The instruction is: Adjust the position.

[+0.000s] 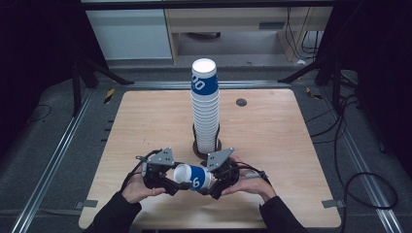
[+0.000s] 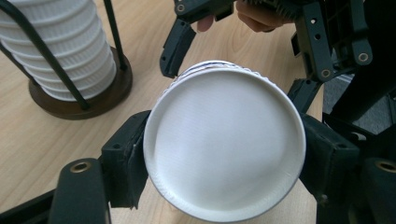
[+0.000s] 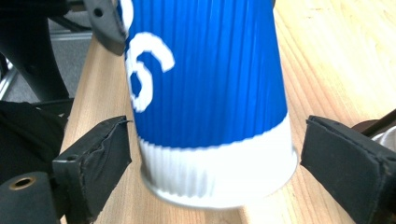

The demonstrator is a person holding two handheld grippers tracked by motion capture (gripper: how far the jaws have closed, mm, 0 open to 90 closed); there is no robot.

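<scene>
A blue paper cup [image 1: 193,176] with a white 6 lies on its side in the air between both grippers, just above the table's near part. My left gripper [image 1: 177,179] is shut on the cup's closed white end [image 2: 224,149], pads pressing on both sides. My right gripper [image 1: 207,182] stands open around the white-banded other end [image 3: 215,172], with a small gap at each pad. Its black fingers [image 2: 175,46] flank the far end of the cup in the left gripper view.
A tall stack of upturned cups [image 1: 204,107] stands in a dark wire holder [image 1: 197,150] at the table's middle, just beyond the grippers, and its round base [image 2: 95,100] lies close on the left. The wooden table [image 1: 272,131] has a small dark grommet [image 1: 241,102] at the back.
</scene>
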